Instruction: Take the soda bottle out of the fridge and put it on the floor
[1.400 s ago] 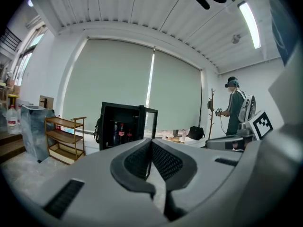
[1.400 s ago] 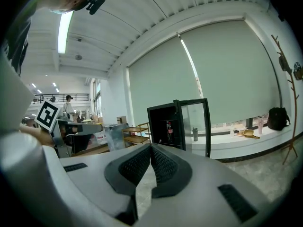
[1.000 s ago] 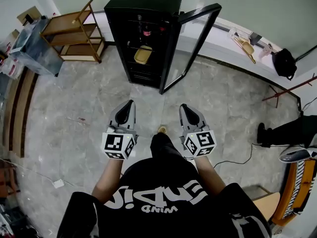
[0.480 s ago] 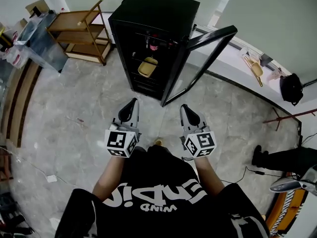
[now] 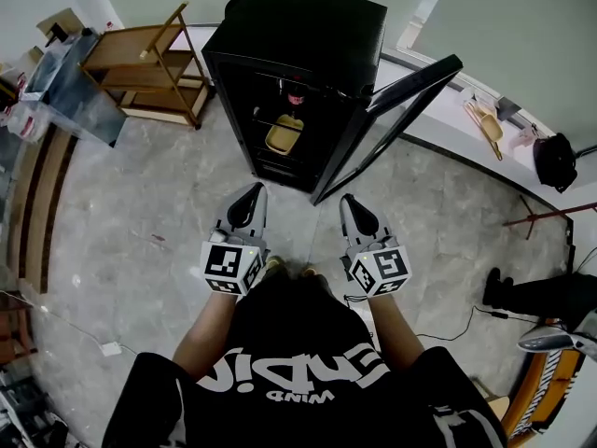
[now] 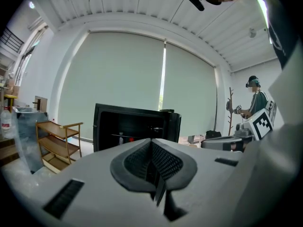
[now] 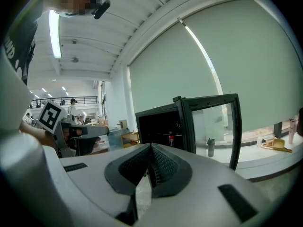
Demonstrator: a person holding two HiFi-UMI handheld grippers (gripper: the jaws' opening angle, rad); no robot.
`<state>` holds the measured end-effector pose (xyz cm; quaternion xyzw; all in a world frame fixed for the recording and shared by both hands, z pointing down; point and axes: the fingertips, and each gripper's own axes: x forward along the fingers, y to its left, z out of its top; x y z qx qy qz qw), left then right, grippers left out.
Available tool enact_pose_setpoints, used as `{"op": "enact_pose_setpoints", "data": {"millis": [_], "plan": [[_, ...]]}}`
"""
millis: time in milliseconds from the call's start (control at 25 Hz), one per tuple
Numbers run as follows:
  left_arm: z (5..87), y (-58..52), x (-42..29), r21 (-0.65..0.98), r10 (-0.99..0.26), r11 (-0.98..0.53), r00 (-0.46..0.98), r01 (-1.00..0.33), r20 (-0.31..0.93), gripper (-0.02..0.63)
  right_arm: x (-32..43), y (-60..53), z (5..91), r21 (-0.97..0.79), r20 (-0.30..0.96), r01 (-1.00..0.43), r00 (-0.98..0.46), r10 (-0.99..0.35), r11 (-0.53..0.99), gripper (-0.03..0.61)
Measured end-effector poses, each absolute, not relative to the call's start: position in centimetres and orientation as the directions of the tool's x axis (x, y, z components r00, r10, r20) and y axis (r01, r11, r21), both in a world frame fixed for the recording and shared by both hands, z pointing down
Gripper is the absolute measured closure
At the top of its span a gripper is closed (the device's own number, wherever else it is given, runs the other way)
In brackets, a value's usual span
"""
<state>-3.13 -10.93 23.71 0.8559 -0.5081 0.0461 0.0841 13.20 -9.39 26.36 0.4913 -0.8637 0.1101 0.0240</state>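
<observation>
Stood facing the open fridge [image 5: 308, 26], both claws held out over the floor [image 5: 140, 213] and well short of the shelves. Found the bottle [image 5: 297, 98] upright on an upper shelf inside, red cap showing, long axis vertical, above a yellow dish [image 5: 284, 136] one shelf down. Read the left claw [image 5: 256, 189] as closed, pads together with nothing between. Read the right claw [image 5: 346, 199] likewise as closed and empty.

Placed the bottle straight ahead of both claws, roughly midway between their lines: slightly left of centre along the left claw's jaws, slightly right of centre along the right claw's. Could not call either claw clearly nearer. Noted the door [image 5: 401, 101] swung out on the right, lower corner close to the right claw, so judged the left claw's path into the cabinet the freer one.

Judged the task barely begun: bottle not yet touched. Needed a forward approach, opened jaws, then a level grip across the upright body, squarely over the vertical axis.
</observation>
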Motion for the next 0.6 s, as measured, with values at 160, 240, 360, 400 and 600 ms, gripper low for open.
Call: {"op": "enact_pose_setpoints", "data": {"millis": [160,240,360,400,600], "plan": [[25.1,-13.0,-4.2,0.084,-0.846,-0.498,0.505,-0.863,0.174,0.606,11.7,-10.9,27.2,-0.166,0.15,-0.864,-0.499,-0.854,0.476,0.554],[25.6,-13.9,-4.4,0.074,-0.837,-0.512,0.517,-0.856,0.177,0.606,11.3,-11.5,27.9,-0.171,0.156,-0.871,-0.486,-0.86,0.461,0.554],[25.9,-14.8,-4.9,0.081,-0.831,-0.522,0.528,-0.849,0.176,0.606,10.5,-12.1,28.5,-0.177,0.166,-0.876,-0.475,-0.864,0.448,0.554],[26.0,-15.0,-5.1,0.084,-0.831,-0.523,0.529,-0.849,0.174,0.606,10.2,-12.2,28.7,-0.176,0.169,-0.876,-0.476,-0.863,0.449,0.554],[27.2,-16.2,-5.6,0.086,-0.835,-0.515,0.522,-0.853,0.174,0.606,9.9,-13.0,30.1,-0.18,0.183,-0.874,-0.48,-0.858,0.451,0.554]]}}
